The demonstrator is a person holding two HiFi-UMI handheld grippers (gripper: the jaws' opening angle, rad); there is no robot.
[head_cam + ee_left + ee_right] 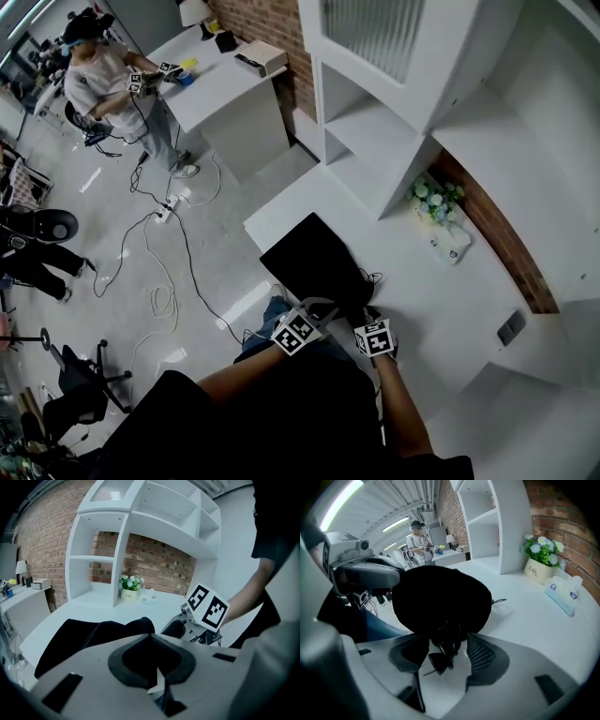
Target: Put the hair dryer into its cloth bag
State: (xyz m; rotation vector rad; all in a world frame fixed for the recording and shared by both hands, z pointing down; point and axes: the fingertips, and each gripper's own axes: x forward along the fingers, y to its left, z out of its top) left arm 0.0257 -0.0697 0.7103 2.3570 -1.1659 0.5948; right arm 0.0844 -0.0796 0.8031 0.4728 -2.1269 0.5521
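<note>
The black cloth bag (314, 258) lies bulging on the white table (441, 300), and no hair dryer body shows. My left gripper (322, 306) is at the bag's near edge. In the left gripper view it (150, 637) is shut on a fold of the bag (70, 637). My right gripper (370, 311) is just right of it. In the right gripper view the jaws (443, 641) stand open below the bag (440, 602). A black cord hangs out of the bag, and its plug (437, 660) dangles between the pads, unpressed. The left gripper (365, 576) shows at left there.
A small flower pot (433, 202) and a tissue pack (450, 246) stand by the brick wall beyond the bag. White shelves (93, 559) rise behind the table. Another person (103, 80) works at a far table. Cables (164, 300) lie on the floor left of the table edge.
</note>
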